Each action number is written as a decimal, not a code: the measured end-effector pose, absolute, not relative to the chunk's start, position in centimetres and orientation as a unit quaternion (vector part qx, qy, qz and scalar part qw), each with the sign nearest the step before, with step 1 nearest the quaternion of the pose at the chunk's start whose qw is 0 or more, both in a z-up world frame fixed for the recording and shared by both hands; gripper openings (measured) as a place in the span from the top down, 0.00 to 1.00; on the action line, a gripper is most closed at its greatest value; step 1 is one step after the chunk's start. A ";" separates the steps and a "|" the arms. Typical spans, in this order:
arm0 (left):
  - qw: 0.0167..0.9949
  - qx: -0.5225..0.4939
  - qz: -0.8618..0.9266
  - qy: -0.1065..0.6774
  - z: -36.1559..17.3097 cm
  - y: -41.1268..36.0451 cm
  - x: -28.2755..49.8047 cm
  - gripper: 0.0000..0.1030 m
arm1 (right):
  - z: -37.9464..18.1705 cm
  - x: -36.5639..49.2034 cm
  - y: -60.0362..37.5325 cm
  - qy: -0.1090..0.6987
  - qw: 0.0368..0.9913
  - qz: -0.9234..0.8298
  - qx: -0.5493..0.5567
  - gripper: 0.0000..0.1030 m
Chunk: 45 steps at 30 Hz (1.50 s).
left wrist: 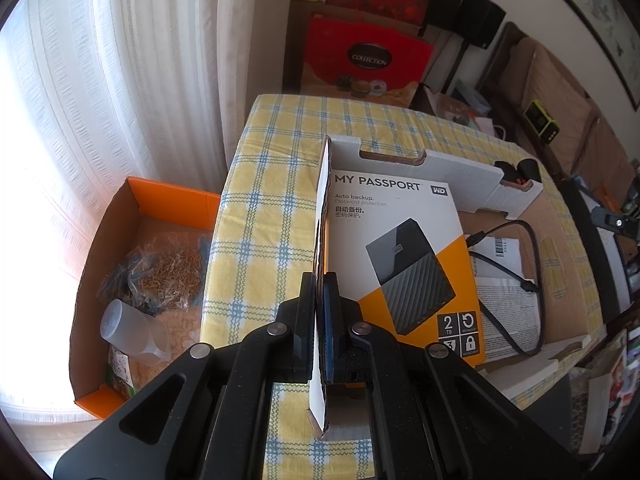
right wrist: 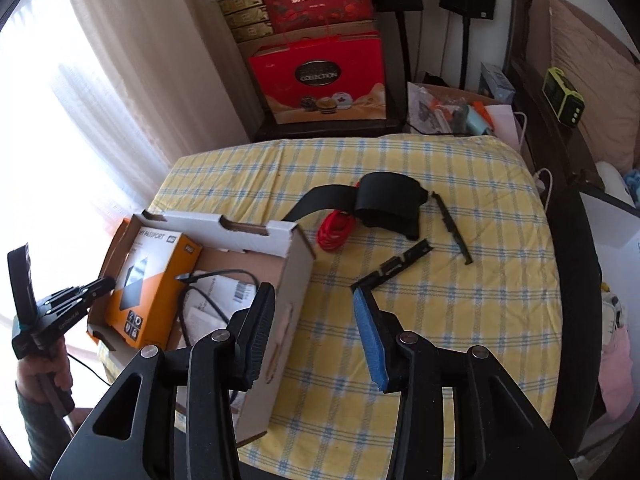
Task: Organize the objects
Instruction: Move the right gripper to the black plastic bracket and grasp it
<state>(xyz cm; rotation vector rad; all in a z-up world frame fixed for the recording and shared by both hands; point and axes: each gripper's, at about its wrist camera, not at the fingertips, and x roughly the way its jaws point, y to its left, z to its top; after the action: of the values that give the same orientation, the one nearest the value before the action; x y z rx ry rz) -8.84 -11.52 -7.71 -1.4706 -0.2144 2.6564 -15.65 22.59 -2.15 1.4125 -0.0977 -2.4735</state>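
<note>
**Left clamped on box wall, right free above table**

We have the left gripper (left wrist: 320,320) clenched on the near side wall of the white cardboard box (left wrist: 440,168), which sits on the yellow checked tablecloth (left wrist: 272,208). Inside the box: the orange WD My Passport carton (left wrist: 404,248), a black cable (left wrist: 532,264) and printed papers (left wrist: 504,292).

Our right gripper (right wrist: 312,320) hangs above the table with jaws spread wide, nothing between them. On the cloth beyond the box we see a red coiled cord (right wrist: 334,230), a black strap (right wrist: 384,200) touching it, and two black rails (right wrist: 452,222), well apart from the gripper.
</note>
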 end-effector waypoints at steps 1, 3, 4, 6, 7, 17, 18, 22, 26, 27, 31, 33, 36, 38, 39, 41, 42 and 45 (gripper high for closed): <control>0.049 -0.482 0.872 -0.071 -7.7 -11.5 -8.8 0.97 | -2.4 -16.0 23.3 -0.039 0.136 -0.858 0.494 0.59; 0.048 -0.483 0.872 -0.070 -7.7 -11.5 -8.8 0.97 | -3.3 -16.8 24.6 -0.050 0.118 -0.853 0.505 0.59; 0.048 -0.482 0.872 -0.070 -7.7 -11.5 -8.8 0.97 | -3.9 -17.2 25.1 -0.054 0.110 -0.851 0.511 0.59; 0.048 -0.482 0.872 -0.070 -7.7 -11.5 -8.8 0.97 | -5.0 -17.9 25.6 -0.058 0.098 -0.845 0.522 0.59; 0.048 -0.482 0.872 -0.070 -7.7 -11.5 -8.8 0.97 | -5.6 -18.3 26.0 -0.064 0.094 -0.842 0.528 0.59; 0.050 -0.482 0.872 -0.071 -7.8 -11.6 -8.9 0.97 | -8.8 -21.1 27.2 -0.124 0.068 -0.827 0.544 0.59; 0.050 -0.482 0.872 -0.071 -7.8 -11.6 -8.9 0.97 | -8.9 -21.3 27.1 -0.125 0.066 -0.827 0.544 0.59; 0.050 -0.482 0.872 -0.071 -7.8 -11.6 -8.9 0.97 | -9.4 -22.3 26.4 -0.124 0.055 -0.826 0.547 0.59; 0.051 -0.482 0.872 -0.073 -7.7 -11.7 -8.9 0.97 | -9.9 -22.7 25.3 -0.103 0.052 -0.830 0.546 0.60; 0.051 -0.482 0.872 -0.073 -7.7 -11.7 -8.9 0.97 | -10.1 -22.8 25.1 -0.100 0.051 -0.830 0.547 0.59; 0.051 -0.481 0.872 -0.073 -7.6 -11.7 -9.0 0.97 | -10.2 -22.9 24.3 -0.077 0.042 -0.838 0.539 0.64; 0.051 -0.481 0.872 -0.074 -7.7 -11.7 -8.9 0.97 | -10.3 -23.0 24.1 -0.061 0.035 -0.841 0.536 0.72; 0.050 -0.480 0.872 -0.076 -7.7 -11.6 -8.9 0.97 | -10.4 -22.9 24.0 -0.048 0.033 -0.843 0.535 0.79; 0.050 -0.480 0.872 -0.076 -7.7 -11.6 -8.9 0.97 | -10.4 -22.8 24.3 -0.055 0.038 -0.842 0.536 0.82; 0.050 -0.480 0.872 -0.076 -7.7 -11.6 -8.9 0.97 | -10.4 -22.7 24.5 -0.059 0.040 -0.841 0.536 0.84; 0.050 -0.480 0.872 -0.076 -7.7 -11.6 -8.9 0.97 | -10.2 -22.4 24.8 -0.065 0.048 -0.840 0.536 0.89; 0.050 -0.480 0.872 -0.075 -7.7 -11.6 -8.9 0.97 | -10.1 -22.2 24.9 -0.065 0.051 -0.840 0.536 0.90; 0.050 -0.480 0.873 -0.075 -7.7 -11.6 -8.9 0.97 | -9.9 -21.6 25.1 -0.061 0.059 -0.839 0.537 0.90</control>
<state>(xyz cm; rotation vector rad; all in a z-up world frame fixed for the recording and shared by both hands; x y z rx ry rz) -8.92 -11.57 -7.68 -1.4621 -0.2299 2.6570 -21.58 25.10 -9.93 1.6272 -0.1841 -2.5406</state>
